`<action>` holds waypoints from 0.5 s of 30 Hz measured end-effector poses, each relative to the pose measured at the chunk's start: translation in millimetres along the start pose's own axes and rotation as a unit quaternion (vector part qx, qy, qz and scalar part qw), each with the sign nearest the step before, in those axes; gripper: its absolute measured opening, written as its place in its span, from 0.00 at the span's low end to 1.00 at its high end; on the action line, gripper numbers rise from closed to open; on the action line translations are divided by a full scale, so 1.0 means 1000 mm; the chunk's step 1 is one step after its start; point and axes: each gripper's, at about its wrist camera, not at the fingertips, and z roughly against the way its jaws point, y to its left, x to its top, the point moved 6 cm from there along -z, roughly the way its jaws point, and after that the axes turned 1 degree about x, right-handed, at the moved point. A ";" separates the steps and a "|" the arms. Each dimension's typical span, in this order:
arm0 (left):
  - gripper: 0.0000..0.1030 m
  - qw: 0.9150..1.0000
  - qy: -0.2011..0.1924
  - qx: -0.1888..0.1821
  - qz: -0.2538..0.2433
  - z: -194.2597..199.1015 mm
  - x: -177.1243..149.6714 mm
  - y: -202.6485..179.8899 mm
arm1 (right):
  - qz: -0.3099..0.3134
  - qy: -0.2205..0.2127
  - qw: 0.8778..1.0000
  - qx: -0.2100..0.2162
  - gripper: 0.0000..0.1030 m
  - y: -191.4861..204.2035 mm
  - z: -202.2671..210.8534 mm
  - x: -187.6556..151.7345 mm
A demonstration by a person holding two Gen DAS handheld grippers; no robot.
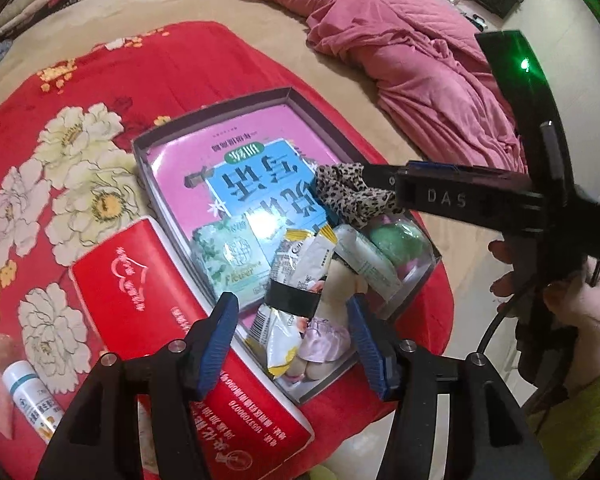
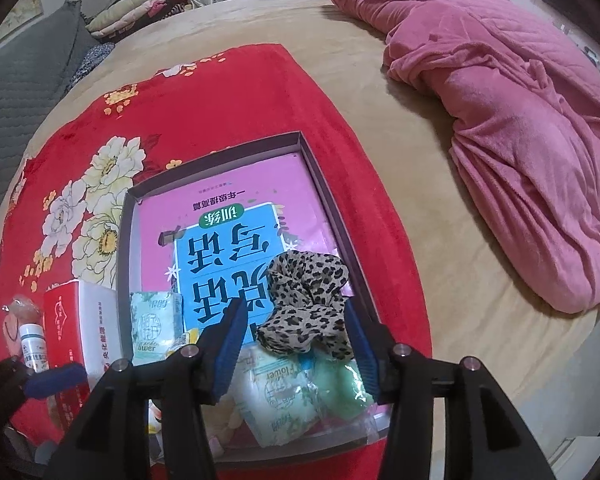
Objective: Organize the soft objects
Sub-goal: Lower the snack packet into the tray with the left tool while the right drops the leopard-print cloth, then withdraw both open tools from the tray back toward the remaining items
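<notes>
My right tool stands part open, its blue ribbed pads on either side of the leopard-print scrunchie; whether the pads press the fabric I cannot tell. The scrunchie is thin, crumpled cloth lying just over the near right corner of the box. My left tool is also part open, with nothing gripped, above a banded bundle of sachets and a small plush toy.

The shallow grey cardboard box holds a glossy pink-and-blue workbook, flat on its floor, green tissue packs and clear-wrapped soft items. A red tissue carton lies touching the box's left wall. The box rests on a red floral blanket on the bed; a pink fleece blanket lies bunched well apart.
</notes>
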 end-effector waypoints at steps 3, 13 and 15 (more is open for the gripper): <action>0.66 1.000 -0.005 0.002 0.003 0.007 0.000 0.002 | 0.000 -0.003 1.000 -0.003 0.54 0.001 0.004 -0.001; 0.68 1.000 -0.019 0.010 0.011 0.024 -0.008 0.010 | 0.000 -0.021 1.000 -0.014 0.58 0.001 0.023 -0.003; 0.68 1.000 -0.021 0.011 0.012 0.027 -0.009 0.011 | 0.014 -0.027 0.999 -0.031 0.60 0.003 0.029 -0.005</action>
